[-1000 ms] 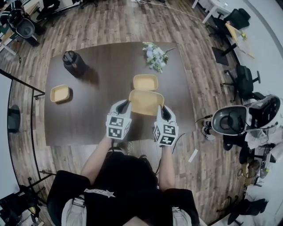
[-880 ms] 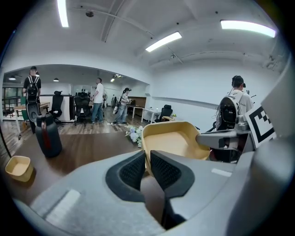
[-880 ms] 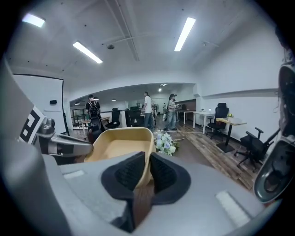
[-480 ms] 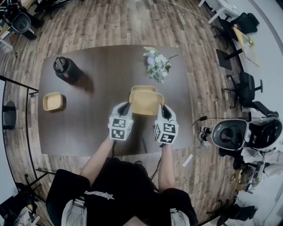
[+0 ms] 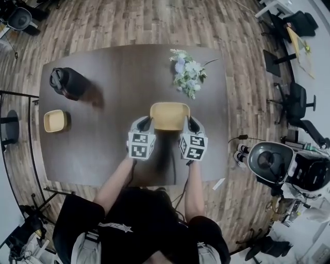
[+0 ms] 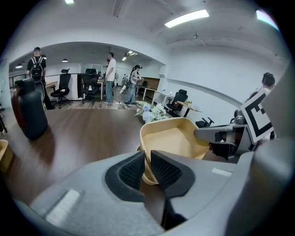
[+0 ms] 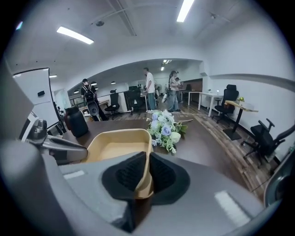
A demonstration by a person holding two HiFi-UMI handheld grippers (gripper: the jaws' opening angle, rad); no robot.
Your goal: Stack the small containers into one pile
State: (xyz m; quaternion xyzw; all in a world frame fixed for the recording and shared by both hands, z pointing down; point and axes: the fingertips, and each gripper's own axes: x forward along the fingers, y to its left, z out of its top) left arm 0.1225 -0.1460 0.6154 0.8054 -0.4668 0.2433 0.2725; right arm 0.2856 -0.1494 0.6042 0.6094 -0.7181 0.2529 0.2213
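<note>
Left gripper point(image 5: 146, 121) and right gripper point(image 5: 190, 122) jaws clamp one shared container point(image 5: 169, 114); a second container point(image 5: 54, 120) sits well apart.

Tan container point(image 5: 169, 115), another tan container point(image 5: 54, 120), dark brown table point(image 5: 121, 77), black jug point(image 5: 65, 82), white-and-blue flowers point(image 5: 188, 75)

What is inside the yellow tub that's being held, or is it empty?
Empty. Both gripper views look down into the tub and show only its bare tan floor, nothing lying in it.

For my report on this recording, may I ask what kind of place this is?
Probably an open-plan office: swivel chairs stand beside desks, with strip ceiling lights overhead and a wood-look floor.
</note>
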